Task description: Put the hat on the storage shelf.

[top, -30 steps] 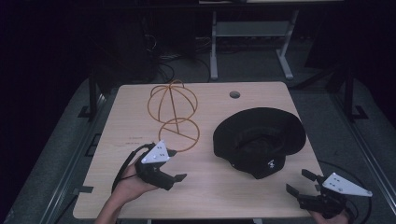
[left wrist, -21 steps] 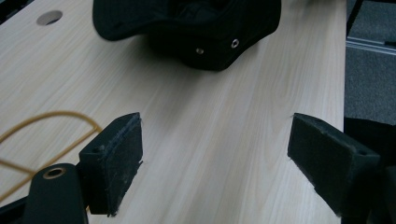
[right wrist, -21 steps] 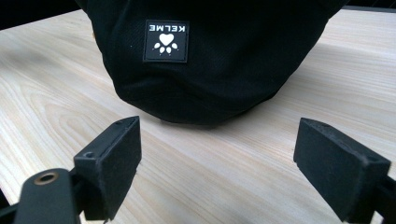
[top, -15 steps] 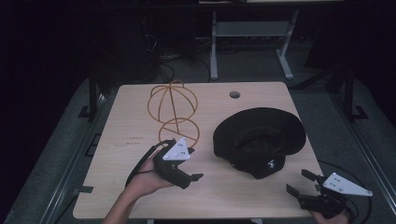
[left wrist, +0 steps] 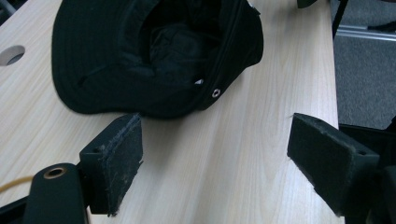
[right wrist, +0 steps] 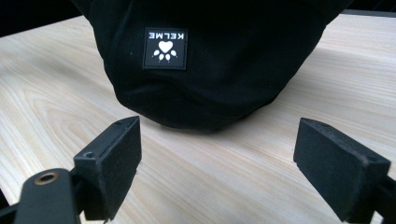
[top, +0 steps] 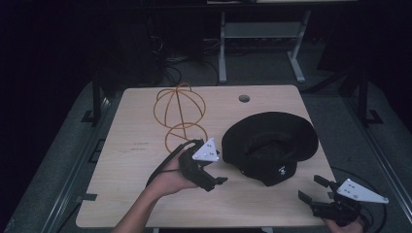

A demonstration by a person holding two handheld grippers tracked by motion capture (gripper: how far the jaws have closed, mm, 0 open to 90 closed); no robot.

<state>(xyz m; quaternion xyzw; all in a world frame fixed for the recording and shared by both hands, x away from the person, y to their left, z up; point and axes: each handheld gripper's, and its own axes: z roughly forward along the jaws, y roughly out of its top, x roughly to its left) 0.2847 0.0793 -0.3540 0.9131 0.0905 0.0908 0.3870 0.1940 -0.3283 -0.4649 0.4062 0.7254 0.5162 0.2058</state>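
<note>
black fabric brimmed hat [top: 270, 144]: upside down, table's right half | left gripper [top: 215, 174]: jaws apart, empty, just left of hat | right gripper [top: 312, 190]: jaws apart, empty, near-right of hat

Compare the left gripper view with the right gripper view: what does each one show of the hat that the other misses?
The left gripper view looks into the upturned black hat: its hollow inside, the brim, a small metal eyelet, plus the round table hole at the left edge. The right gripper view faces the hat's outer crown, with a square patch bearing a paw print and the word KELME, seen upside down. Both show the hat resting on the light wooden table, with two open black jaws apart from it and nothing between them.
</note>
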